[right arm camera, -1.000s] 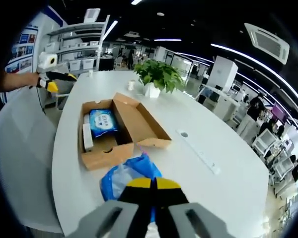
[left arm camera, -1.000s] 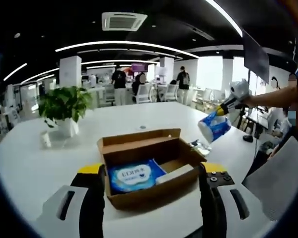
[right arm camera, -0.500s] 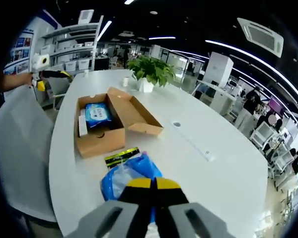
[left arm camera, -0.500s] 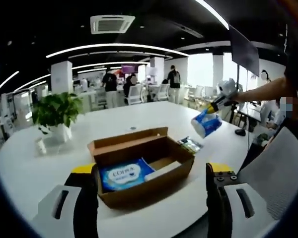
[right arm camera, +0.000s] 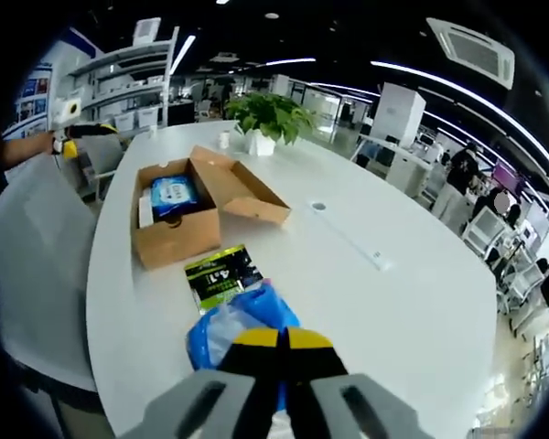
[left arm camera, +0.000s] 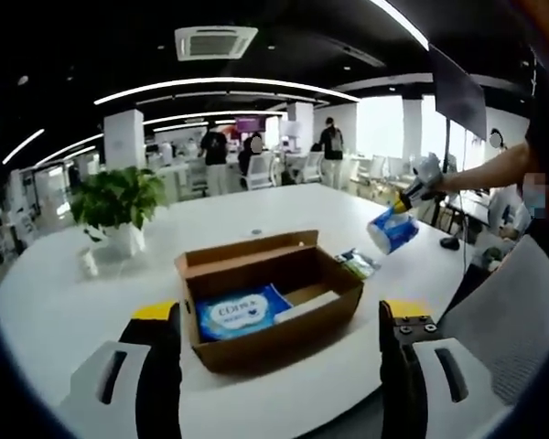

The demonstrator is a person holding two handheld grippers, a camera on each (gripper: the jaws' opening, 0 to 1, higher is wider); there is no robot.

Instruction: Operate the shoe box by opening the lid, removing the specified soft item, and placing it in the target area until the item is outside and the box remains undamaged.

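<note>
Shoe box (left arm camera: 270, 300) sits open on the white table (left arm camera: 64, 302), brown cardboard, lid flap folded back behind it and lying flat on the table in the right gripper view (right arm camera: 176, 212). Inside the box a blue wipes pack (left arm camera: 240, 311) lies flat on the left part of the floor, and a pale slim carton (left arm camera: 307, 305) lies beside it to the right; in the right gripper view the pack (right arm camera: 173, 194) and carton (right arm camera: 145, 210) are both in the box too. Left gripper (left arm camera: 276, 320) hangs just in front of the box, jaws wide apart with nothing between them, box seen between the jaws but not touched. Right gripper (right arm camera: 281, 341) has jaws pinched together on a blue soft bag (right arm camera: 240, 328), crinkly plastic, held up off the table; in the left gripper view the same gripper (left arm camera: 408, 198) holds the bag (left arm camera: 392, 231) in the air, to the right of the box and well apart from it. Green and black packet (right arm camera: 223, 275) lies flat on the table between box and bag; in the left gripper view it (left arm camera: 356, 263) is just beside the box's right end. Potted plant (left arm camera: 119, 207) stands on the table far left behind the box. People (left arm camera: 214, 156) stand in the office background.
</note>
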